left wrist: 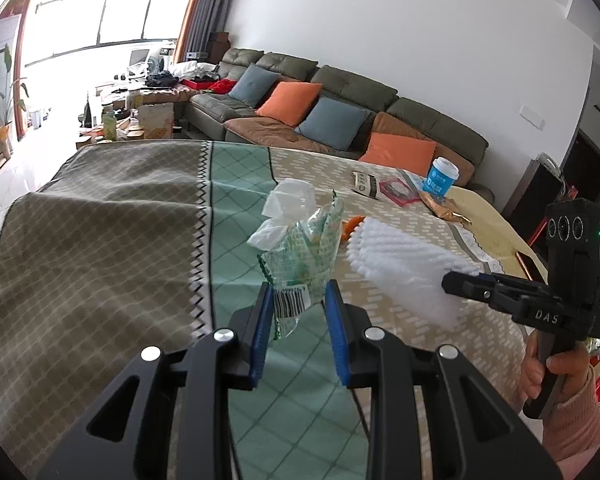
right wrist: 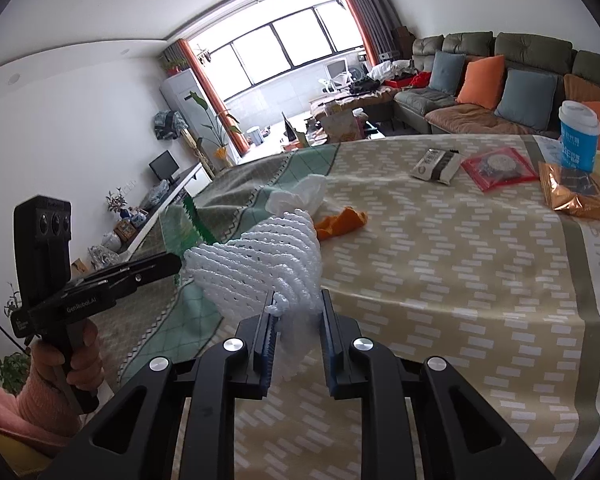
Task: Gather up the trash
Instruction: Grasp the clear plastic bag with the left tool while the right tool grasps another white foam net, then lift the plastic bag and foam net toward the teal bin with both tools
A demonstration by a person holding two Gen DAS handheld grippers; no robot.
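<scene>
My left gripper is shut on a clear green-printed plastic wrapper and holds it above the tablecloth. My right gripper is shut on a white foam net sleeve and holds it above the table; the sleeve also shows in the left wrist view. On the table lie a crumpled white tissue, an orange peel, a dark snack wrapper, a red packet, a gold wrapper and a blue paper cup.
The table has a patterned cloth in brown, green and beige. A sofa with orange and blue cushions stands behind it. A cluttered low table stands near the window.
</scene>
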